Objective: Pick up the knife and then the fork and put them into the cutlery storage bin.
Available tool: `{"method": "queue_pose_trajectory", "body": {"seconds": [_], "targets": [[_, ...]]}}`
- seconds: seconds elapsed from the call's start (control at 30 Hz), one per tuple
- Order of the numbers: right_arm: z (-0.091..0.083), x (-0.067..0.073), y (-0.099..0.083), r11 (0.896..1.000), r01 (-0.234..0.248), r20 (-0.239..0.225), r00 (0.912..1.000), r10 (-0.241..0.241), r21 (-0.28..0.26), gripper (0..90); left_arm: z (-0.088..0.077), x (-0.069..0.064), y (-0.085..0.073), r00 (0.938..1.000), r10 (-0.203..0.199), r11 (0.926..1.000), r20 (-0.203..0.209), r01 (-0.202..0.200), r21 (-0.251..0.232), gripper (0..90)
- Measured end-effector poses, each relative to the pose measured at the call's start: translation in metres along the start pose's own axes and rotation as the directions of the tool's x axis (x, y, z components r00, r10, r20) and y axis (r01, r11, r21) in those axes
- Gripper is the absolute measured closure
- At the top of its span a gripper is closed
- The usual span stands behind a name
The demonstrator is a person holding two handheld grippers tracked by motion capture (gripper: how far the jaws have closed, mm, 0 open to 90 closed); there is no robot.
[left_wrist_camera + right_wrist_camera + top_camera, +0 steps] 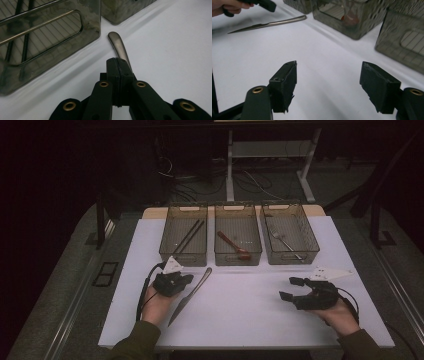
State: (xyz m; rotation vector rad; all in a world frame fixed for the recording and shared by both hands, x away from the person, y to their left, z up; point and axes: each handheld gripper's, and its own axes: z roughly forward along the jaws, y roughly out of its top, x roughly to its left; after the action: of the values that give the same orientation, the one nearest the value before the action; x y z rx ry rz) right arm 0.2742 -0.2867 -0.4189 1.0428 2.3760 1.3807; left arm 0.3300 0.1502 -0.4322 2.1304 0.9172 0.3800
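High view: a slim, dull-silver knife (189, 296) lies slantwise on the white table (250, 310), its rounded handle end toward the left bin (183, 234) and its pointed blade toward the person. The left gripper (187, 278) sits at the handle, jaws pressed together; whether they pinch the handle I cannot tell. The right gripper (292, 288) hangs well apart over bare table, jaws spread and empty.

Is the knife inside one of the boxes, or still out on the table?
Out. The knife lies flat on the white table, in front of the three boxes, beside the left gripper.
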Motion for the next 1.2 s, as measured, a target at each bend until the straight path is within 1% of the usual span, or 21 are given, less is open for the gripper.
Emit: {"method": "queue_pose_trajectory", "body": {"seconds": [0.1, 0.17, 0.2, 0.27, 0.3, 0.37, 0.4, 0.47, 0.5, 0.57, 0.63, 0.7, 0.8, 0.83, 0.87, 1.0, 1.03, 1.07, 1.1, 1.13, 1.2], "targets": [[-0.002, 0.006, -0.008, 1.0, 0.0, 0.018, 0.9998, 0.0, -0.007, 27.9, 0.012, 0.002, 0.005, 1.0, 0.004, 0.9997, -0.006, -0.004, 0.023, 88.9], [-0.003, 0.009, -0.012, 1.0, 0.0, 0.007, 1.0, 0.0, -0.017, 27.6, 0.019, 0.002, 0.009, 0.9999, 0.006, 0.9993, -0.01, -0.005, 0.036, 88.9], [-0.004, 0.011, -0.014, 1.0, 0.002, 0.008, 1.0, -0.002, -0.02, 27.5, 0.023, 0.001, 0.01, 0.9998, 0.014, 0.9988, -0.012, -0.013, 0.048, 88.9], [-0.002, 0.012, -0.017, 1.0, 0.011, 0.001, 0.9999, -0.011, -0.014, 26.8, 0.03, 0.0, 0.013, 0.9997, 0.021, 0.9975, -0.015, -0.02, 0.067, 88.9], [-0.001, 0.012, -0.018, 1.0, 0.02, 0.007, 0.9998, -0.02, -0.007, 26.7, 0.033, 0.0, 0.014, 0.9995, 0.028, 0.9967, -0.015, -0.027, 0.077, 88.9], [0.002, 0.013, -0.019, 1.0, 0.02, 0.021, 0.9996, -0.02, 0.001, 25.8, 0.039, -0.001, 0.017, 0.9986, 0.043, 0.9942, -0.03, -0.04, 0.1, 88.9], [0.003, 0.013, -0.019, 1.0, 0.028, 0.024, 0.9993, -0.028, 0.007, 25.6, 0.041, -0.001, 0.018, 0.9989, 0.042, 0.9934, -0.021, -0.04, 0.107, 88.9], [0.004, 0.014, -0.019, 0.999, 0.042, 0.03, 0.9986, -0.042, 0.012, 25.6, 0.044, -0.002, 0.02, 0.999, 0.041, 0.9935, -0.015, -0.04, 0.107, 88.9], [0.004, 0.014, -0.019, 0.999, 0.042, 0.029, 0.9987, -0.043, 0.012, 25.6, 0.045, -0.003, 0.02, 0.9993, 0.035, 0.994, -0.006, -0.035, 0.104, 88.9], [0.004, 0.013, -0.019, 0.999, 0.037, 0.029, 0.9989, -0.038, 0.006, 25.6, 0.045, -0.004, 0.021, 0.9989, 0.048, 0.9929, 0.001, -0.047, 0.109, 89.0], [0.004, 0.013, -0.019, 0.999, 0.037, 0.029, 0.9989, -0.037, 0.006, 25.6, 0.045, -0.006, 0.021, 0.9984, 0.049, 0.9927, 0.029, -0.052, 0.109, 89.0], [0.004, 0.012, -0.019, 0.999, 0.035, 0.03, 0.9989, -0.035, 0.004, 25.6, 0.045, -0.008, 0.022, 0.9974, 0.058, 0.9917, 0.042, -0.062, 0.113, 89.0], [0.004, 0.012, -0.019, 0.999, 0.033, 0.031, 0.999, -0.033, 0.003, 25.6, 0.046, -0.011, 0.022, 0.994, 0.068, 0.9906, 0.085, -0.078, 0.113, 89.0], [0.004, 0.012, -0.019, 0.999, 0.033, 0.03, 0.999, -0.034, 0.004, 25.6, 0.046, -0.011, 0.022, 0.9908, 0.084, 0.989, 0.106, -0.096, 0.113, 89.0], [0.004, 0.012, -0.019, 0.999, 0.035, 0.029, 0.9989, -0.035, 0.006, 25.6, 0.046, -0.013, 0.022, 0.9887, 0.073, 0.9898, 0.131, -0.088, 0.112, 89.0], [0.005, 0.012, -0.019, 0.999, 0.036, 0.029, 0.9989, -0.036, 0.008, 25.6, 0.048, -0.02, 0.022, 0.9713, 0.089, 0.9879, 0.221, -0.114, 0.105, 89.0], [0.005, 0.012, -0.019, 0.999, 0.036, 0.028, 0.9989, -0.036, 0.009, 25.6, 0.049, -0.022, 0.022, 0.9641, 0.104, 0.9865, 0.244, -0.131, 0.098, 89.0], [0.005, 0.012, -0.019, 0.999, 0.036, 0.028, 0.999, -0.036, 0.009, 25.6, 0.05, -0.024, 0.022, 0.9549, 0.11, 0.9847, 0.276, -0.143, 0.1, 89.0], [0.005, 0.011, -0.019, 0.999, 0.036, 0.028, 0.999, -0.036, 0.008, 25.6, 0.05, -0.026, 0.022, 0.9491, 0.113, 0.9844, 0.294, -0.147, 0.097, 89.0], [0.004, 0.011, -0.019, 0.999, 0.036, 0.028, 0.9989, -0.036, 0.008, 25.6, 0.05, -0.029, 0.022, 0.9428, 0.127, 0.9821, 0.308, -0.163, 0.094, 89.0], [0.005, 0.012, -0.019, 0.999, 0.039, 0.031, 0.9988, -0.039, 0.012, 25.6, 0.05, -0.033, 0.023, 0.9343, 0.149, 0.9774, 0.324, -0.189, 0.095, 89.0]]}}
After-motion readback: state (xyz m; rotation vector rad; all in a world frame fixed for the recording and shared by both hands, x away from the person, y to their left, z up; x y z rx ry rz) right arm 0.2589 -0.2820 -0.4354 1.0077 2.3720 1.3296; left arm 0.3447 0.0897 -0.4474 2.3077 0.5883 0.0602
